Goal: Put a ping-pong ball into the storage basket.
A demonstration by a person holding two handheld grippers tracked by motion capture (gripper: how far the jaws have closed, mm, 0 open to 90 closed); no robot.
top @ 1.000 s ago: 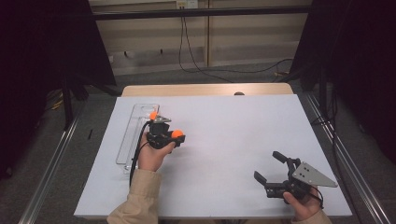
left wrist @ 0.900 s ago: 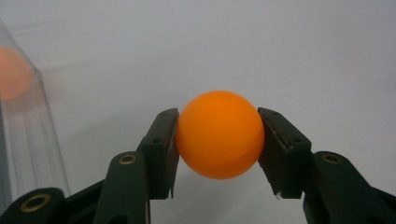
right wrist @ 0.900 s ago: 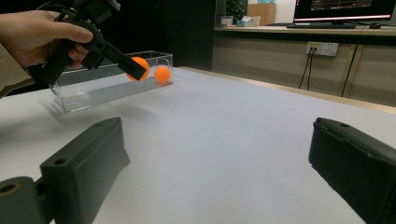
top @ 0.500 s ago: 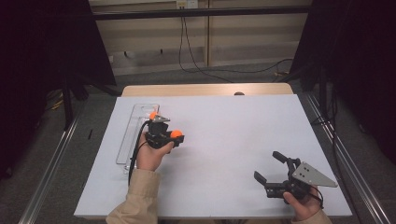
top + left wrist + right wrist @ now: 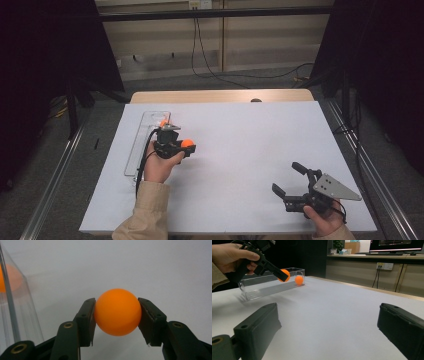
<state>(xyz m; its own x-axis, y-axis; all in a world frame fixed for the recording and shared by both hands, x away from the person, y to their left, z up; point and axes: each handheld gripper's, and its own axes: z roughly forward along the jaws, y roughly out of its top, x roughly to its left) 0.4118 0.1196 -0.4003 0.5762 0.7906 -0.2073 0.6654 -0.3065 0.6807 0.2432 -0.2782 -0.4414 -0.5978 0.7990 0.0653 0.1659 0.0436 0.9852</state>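
one ball (image 5: 117,312): light, smooth, may slip
my left gripper (image 5: 117,315): squeezing its middle, both sides
my right gripper (image 5: 296,183): wide, holding nothing
box (image 5: 141,142): beside it

Even overhead light leaves the white desk (image 5: 250,150) bright against dark surroundings, with soft, faint shadows. In the left gripper view the ball (image 5: 117,312) is sharp, the clear box (image 5: 15,310) blurred.
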